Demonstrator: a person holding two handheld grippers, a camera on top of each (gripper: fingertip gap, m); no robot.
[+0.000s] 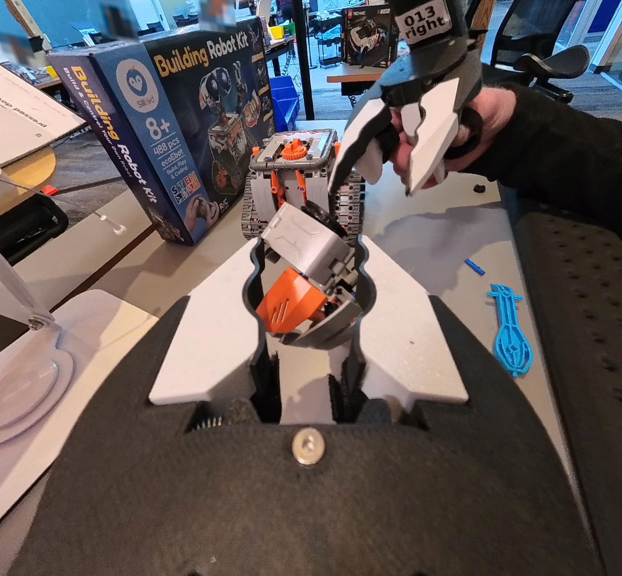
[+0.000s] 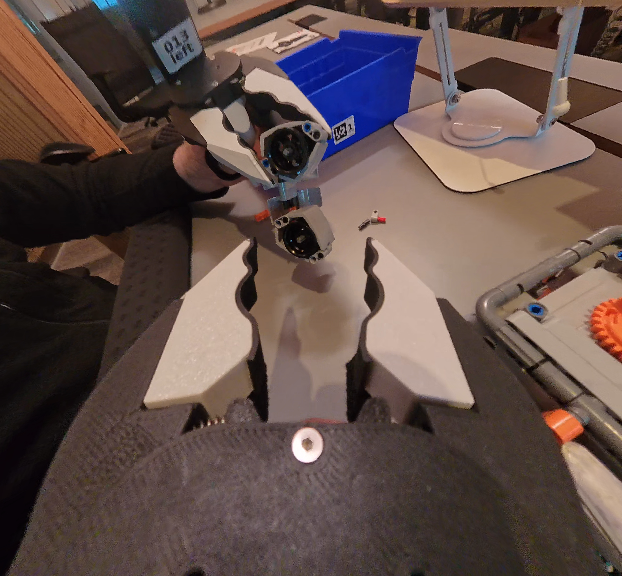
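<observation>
While the grey table [image 2: 437,223] carries a tracked brick robot body [image 1: 296,169], the left hand-held gripper [image 1: 308,294] is clamped on a grey-and-orange two-eyed brick head [image 1: 303,277] lifted above it, and the right hand-held gripper [image 2: 309,294] gapes wide, empty, near a small loose connector piece [image 2: 372,220].

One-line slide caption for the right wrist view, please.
Open right tool faces the left tool, which holds a grey two-eyed brick head above the table; blue bin behind.

Printed kit box [image 1: 161,142]; labelled grippers.
</observation>
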